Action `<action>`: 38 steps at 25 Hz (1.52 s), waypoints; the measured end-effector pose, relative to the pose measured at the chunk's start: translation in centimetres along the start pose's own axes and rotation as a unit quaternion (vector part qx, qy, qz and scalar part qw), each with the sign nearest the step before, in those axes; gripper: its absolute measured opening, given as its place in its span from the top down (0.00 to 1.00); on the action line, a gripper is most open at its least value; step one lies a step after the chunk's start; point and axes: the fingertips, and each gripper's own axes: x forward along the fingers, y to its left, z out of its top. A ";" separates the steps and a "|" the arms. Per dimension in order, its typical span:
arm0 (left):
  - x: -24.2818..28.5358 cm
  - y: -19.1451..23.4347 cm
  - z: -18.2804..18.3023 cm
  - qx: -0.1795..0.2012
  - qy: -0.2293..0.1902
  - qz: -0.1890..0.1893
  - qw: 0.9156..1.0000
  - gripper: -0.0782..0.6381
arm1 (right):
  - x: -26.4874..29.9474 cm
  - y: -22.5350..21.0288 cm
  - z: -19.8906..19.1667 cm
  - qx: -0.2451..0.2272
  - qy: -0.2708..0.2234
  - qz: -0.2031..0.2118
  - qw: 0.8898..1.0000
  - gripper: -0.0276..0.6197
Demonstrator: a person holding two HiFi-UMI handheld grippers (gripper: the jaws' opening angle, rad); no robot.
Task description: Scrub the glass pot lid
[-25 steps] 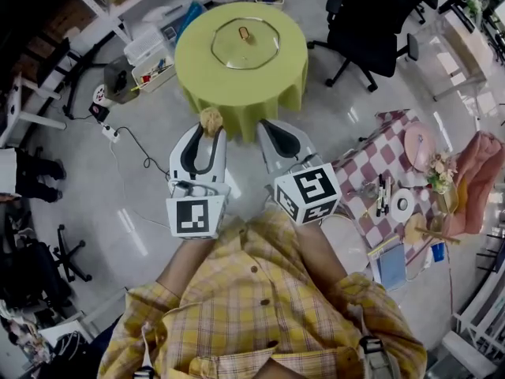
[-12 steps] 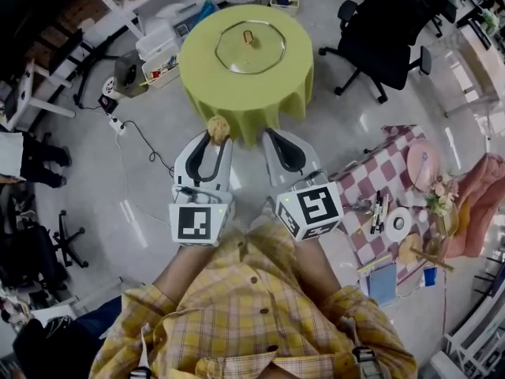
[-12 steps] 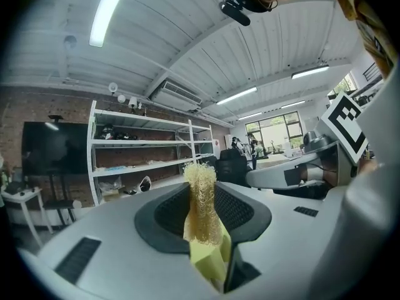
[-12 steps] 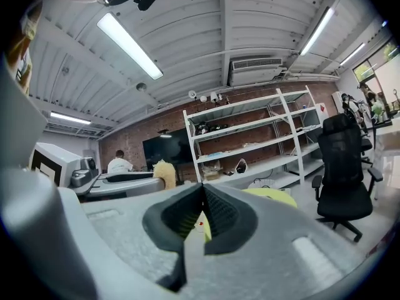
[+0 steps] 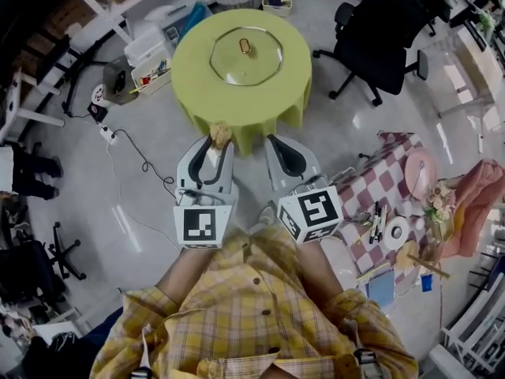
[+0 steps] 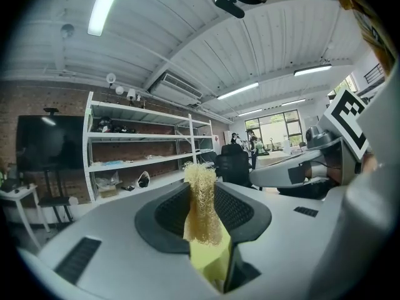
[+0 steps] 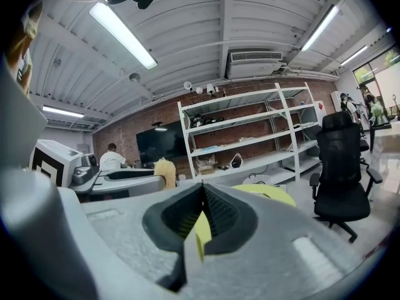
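Glass pot lid (image 5: 245,54) waits unscrubbed on the tabletop (image 5: 193,85) well beyond the fingers (image 5: 188,163): left gripper (image 5: 217,143) pinches a scrub pad (image 5: 220,133), right gripper (image 5: 274,140) pressed together, empty.

The room is brightly and evenly lit. In the head view, pale streaks of glare are seen on the floor (image 5: 359,121) left and right of the round table (image 5: 197,85), faint reflections on the glass pot lid (image 5: 264,60), and only a soft shadow below the table. Lines far from the table are bowed. In the gripper views, ceiling tubes (image 6: 106,5) (image 7: 122,35) glow above it, the corners are darkened and the nearest foreground is blurred.
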 end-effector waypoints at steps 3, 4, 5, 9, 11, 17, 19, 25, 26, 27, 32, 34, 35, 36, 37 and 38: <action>2.8 2.4 -0.3 0.004 -0.008 -0.016 1.000 0.72 | 3.3 -0.9 0.3 -0.001 0.006 -0.011 1.000 0.96; 4.0 3.2 -0.2 0.004 -0.010 -0.023 1.000 0.72 | 4.5 -1.3 0.5 -0.003 0.007 -0.016 1.000 0.96; 5.1 4.1 0.0 0.001 -0.010 -0.028 1.000 0.72 | 5.8 -1.7 0.8 -0.005 0.008 -0.022 1.000 0.96; 9.2 8.3 1.3 -0.004 -0.015 -0.046 0.999 0.72 | 11.1 -3.1 2.3 -0.011 0.015 -0.049 0.999 0.96; 11.0 10.3 1.7 -0.008 -0.017 -0.053 0.998 0.72 | 13.5 -3.7 2.8 -0.008 0.022 -0.064 0.998 0.96; 16.2 15.5 1.1 -0.033 -0.005 -0.086 0.996 0.72 | 20.8 -5.0 3.5 -0.003 0.036 -0.091 0.995 0.96; 17.6 16.9 0.7 -0.030 -0.005 -0.098 0.995 0.72 | 22.7 -5.3 3.4 0.000 0.044 -0.101 0.994 0.96; 21.7 21.3 -0.1 -0.004 -0.003 -0.131 0.991 0.72 | 28.1 -6.5 3.7 -0.005 0.065 -0.137 0.988 0.96; 22.3 22.0 -0.3 -0.003 -0.001 -0.133 0.991 0.72 | 29.0 -6.7 3.6 -0.006 0.067 -0.141 0.988 0.96; 22.8 22.6 -0.5 -0.002 0.001 -0.136 0.991 0.72 | 29.7 -6.9 3.5 -0.004 0.070 -0.144 0.987 0.96; 24.7 24.5 -1.7 -0.007 0.012 -0.155 0.988 0.72 | 32.4 -7.5 3.1 -0.006 0.084 -0.160 0.983 0.96; 25.4 24.8 -2.4 -0.012 0.018 -0.160 0.987 0.72 | 33.0 -7.8 2.8 -0.004 0.088 -0.164 0.982 0.96; 25.7 24.9 -2.7 -0.015 0.022 -0.161 0.987 0.72 | 33.2 -8.0 2.6 -0.001 0.090 -0.166 0.982 0.96; 26.0 25.0 -3.0 -0.018 0.026 -0.162 0.986 0.72 | 33.3 -8.1 2.5 -0.001 0.092 -0.167 0.982 0.96; 26.3 25.1 -3.2 -0.021 0.030 -0.162 0.986 0.72 | 33.5 -8.3 2.3 -0.003 0.096 -0.169 0.981 0.96; 26.7 25.2 -3.4 -0.022 0.032 -0.162 0.986 0.72 | 33.6 -8.5 2.1 -0.007 0.100 -0.170 0.980 0.96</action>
